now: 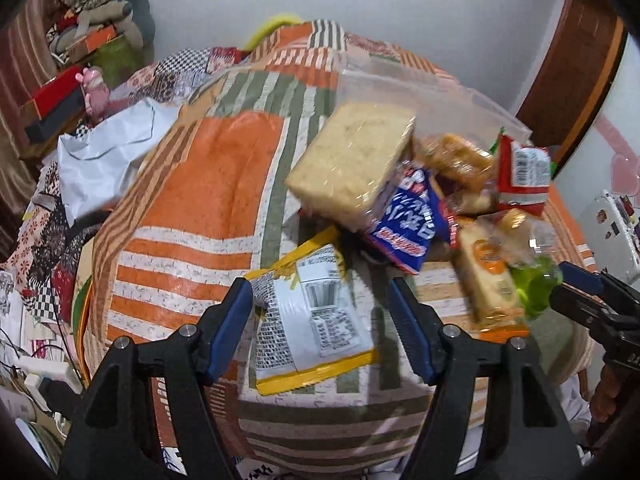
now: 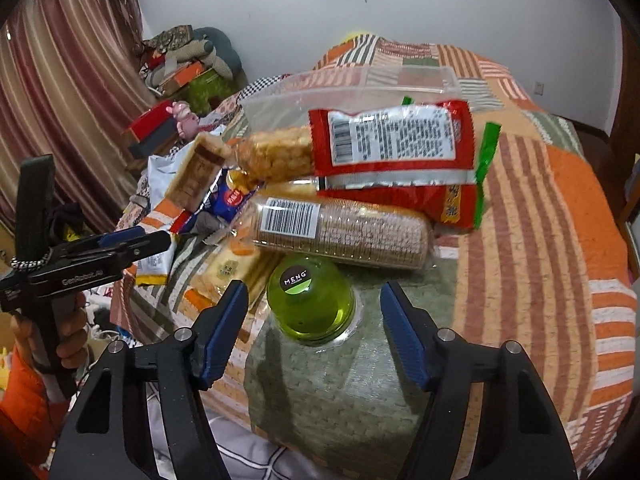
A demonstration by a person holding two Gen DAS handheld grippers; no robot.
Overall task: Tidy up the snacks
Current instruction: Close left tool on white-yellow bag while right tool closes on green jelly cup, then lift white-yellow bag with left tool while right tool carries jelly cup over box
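Observation:
A heap of snacks lies on a patchwork quilt (image 1: 200, 208). My left gripper (image 1: 320, 288) is open, its jaws on either side of a flat yellow-edged white packet (image 1: 316, 320) with gaps showing. Behind it sit a wrapped tan cake block (image 1: 352, 160) and a blue packet (image 1: 408, 220). My right gripper (image 2: 314, 288) is open around a green jelly cup (image 2: 310, 304), apart from it on both sides. Beyond the cup lie a clear sleeve of crackers (image 2: 344, 232) and a red bag (image 2: 396, 140). A clear plastic container (image 2: 340, 92) stands at the back.
The quilt drops off at its near edge and left side. A crumpled white bag (image 1: 108, 152) and a cluttered shelf with red boxes (image 1: 56, 96) stand left, by a curtain (image 2: 60, 120). A hand in an orange sleeve (image 2: 24, 392) holds the left gripper (image 2: 136, 244).

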